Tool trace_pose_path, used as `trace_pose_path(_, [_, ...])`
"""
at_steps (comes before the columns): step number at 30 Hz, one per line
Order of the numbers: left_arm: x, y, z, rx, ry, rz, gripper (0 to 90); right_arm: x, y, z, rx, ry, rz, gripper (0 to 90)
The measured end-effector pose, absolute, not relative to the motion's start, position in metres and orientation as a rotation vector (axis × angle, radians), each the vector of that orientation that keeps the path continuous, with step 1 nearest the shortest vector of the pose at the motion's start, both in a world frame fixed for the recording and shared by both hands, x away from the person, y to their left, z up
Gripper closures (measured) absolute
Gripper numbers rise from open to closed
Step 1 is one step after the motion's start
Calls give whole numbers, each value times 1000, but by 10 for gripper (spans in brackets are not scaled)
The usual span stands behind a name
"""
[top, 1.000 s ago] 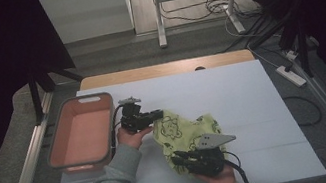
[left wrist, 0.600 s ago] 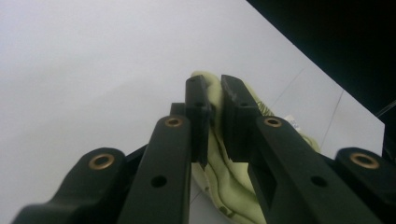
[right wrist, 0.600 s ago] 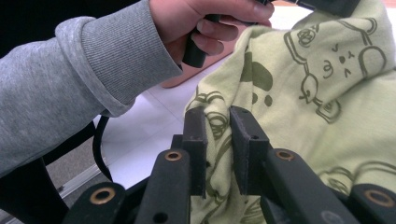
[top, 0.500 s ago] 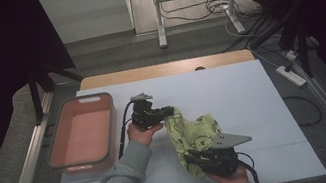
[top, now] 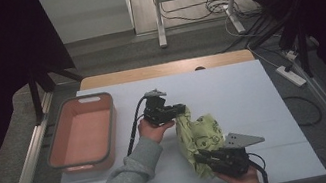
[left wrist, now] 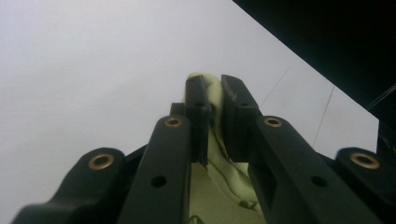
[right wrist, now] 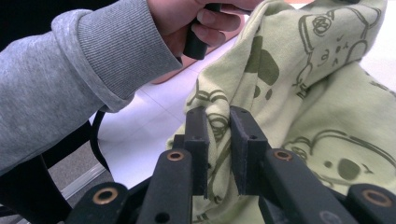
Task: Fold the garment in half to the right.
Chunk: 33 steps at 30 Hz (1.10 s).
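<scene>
We see a white table (top: 265,104) | our pink plastic bin (top: 82,133) rests on it, well left of both jaw pairs | our green printed cloth (top: 204,135) touches it between them.

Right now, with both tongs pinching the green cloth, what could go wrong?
The left tongs pinch just a small fold of the green cloth, so it might slip out. The right tongs grip another bunched fold; pulling apart too hard could yank one free. The hanging cloth might also drag on the table.
</scene>
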State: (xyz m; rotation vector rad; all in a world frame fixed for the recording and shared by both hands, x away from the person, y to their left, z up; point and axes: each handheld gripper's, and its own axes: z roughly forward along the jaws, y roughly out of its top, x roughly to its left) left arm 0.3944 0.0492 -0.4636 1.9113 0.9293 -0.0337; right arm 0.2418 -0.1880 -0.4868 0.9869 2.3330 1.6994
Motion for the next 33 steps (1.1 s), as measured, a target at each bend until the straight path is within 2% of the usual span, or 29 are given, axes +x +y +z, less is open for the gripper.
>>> trace_pose_path(33, [407, -6, -492, 2020, 906, -60, 811, 239, -223, -496, 1104, 2328, 1601, 789])
